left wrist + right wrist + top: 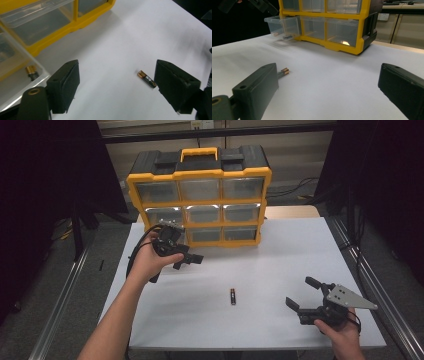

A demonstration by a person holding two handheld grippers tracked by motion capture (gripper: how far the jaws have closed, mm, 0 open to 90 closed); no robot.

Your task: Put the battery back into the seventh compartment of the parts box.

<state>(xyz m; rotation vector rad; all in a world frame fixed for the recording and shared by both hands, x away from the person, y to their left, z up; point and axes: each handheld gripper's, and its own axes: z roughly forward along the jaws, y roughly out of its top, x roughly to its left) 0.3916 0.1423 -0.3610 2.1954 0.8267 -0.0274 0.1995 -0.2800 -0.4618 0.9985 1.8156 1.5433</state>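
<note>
Item 1, battery (232, 296): a slim black cell with a copper-coloured end, lying loose on the white counter (260, 265), near the middle and toward your side. It lies between your two grippers, touching neither. Your left gripper view brings it close enough to show the gold band and a label (147, 79); your right gripper view shows just its copper tip past the left jaw (284, 72).

Item 2, left gripper (186, 259): held in your left hand (150, 262) at the left of the counter, just in front of the organizer's bottom row. Its jaws are spread wide and hold nothing.

Item 3, right gripper (304, 293): held in your right hand (340, 330) at the near right corner, the grey plate on top. Its jaws are likewise spread wide and hold nothing.

Item 4, yellow organizer (200, 195): nine clear drawers in three rows, black top with a yellow handle, standing upright at the far side of the counter.

Item 5, open drawer (283, 25): the bottom-left one, pulled out. From the high view your left hand covers it. Your right gripper view shows it jutting forward with small cells inside; your left gripper view shows one second battery (32, 72) lying within its clear wall.
</note>
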